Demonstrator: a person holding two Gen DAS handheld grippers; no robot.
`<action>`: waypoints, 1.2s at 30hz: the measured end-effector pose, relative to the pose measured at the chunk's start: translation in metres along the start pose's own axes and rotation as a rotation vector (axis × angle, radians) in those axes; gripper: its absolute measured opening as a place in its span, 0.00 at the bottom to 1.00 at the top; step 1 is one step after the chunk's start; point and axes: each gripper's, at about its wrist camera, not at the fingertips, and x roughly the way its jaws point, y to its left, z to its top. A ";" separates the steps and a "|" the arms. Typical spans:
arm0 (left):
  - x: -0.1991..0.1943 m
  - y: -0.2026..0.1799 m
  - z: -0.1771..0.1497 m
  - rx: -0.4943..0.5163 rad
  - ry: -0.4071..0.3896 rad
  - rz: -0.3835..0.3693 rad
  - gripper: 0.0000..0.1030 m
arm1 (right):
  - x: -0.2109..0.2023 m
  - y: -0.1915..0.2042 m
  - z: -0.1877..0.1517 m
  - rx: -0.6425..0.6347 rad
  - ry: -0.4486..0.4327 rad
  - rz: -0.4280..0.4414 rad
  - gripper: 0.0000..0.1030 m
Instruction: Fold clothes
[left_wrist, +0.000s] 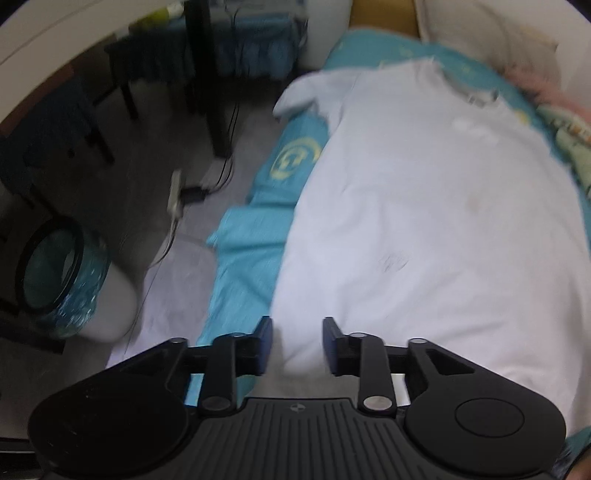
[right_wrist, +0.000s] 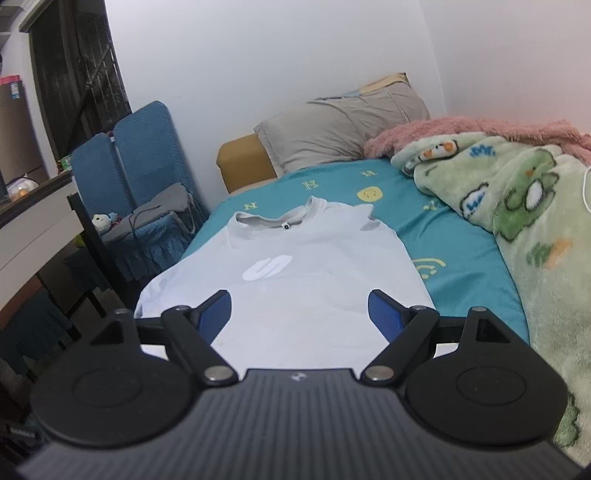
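Both tongs, left (left_wrist: 297, 341) and right (right_wrist: 299, 314), gape empty above a white T-shirt (right_wrist: 280, 266) bearing an "S" logo (right_wrist: 267, 267)

A grey pillow (right_wrist: 343, 127) rests at the far end of a teal sheet (right_wrist: 461, 251); a green blanket (right_wrist: 524, 206) lies right, a blue chair (right_wrist: 147, 155) left.

left gripper (left_wrist: 297, 345): black ribbed body, blue pads, silver screws | right gripper (right_wrist: 299, 314): same build
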 end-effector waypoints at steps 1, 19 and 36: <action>-0.003 -0.008 0.003 0.005 -0.042 -0.012 0.49 | -0.001 0.001 0.001 -0.001 -0.006 0.003 0.80; 0.085 -0.116 0.003 0.113 -0.395 -0.116 0.84 | 0.129 -0.089 0.048 0.238 0.071 -0.037 0.78; 0.160 -0.082 0.029 -0.004 -0.316 -0.172 0.78 | 0.313 -0.089 0.044 -0.008 0.105 -0.232 0.13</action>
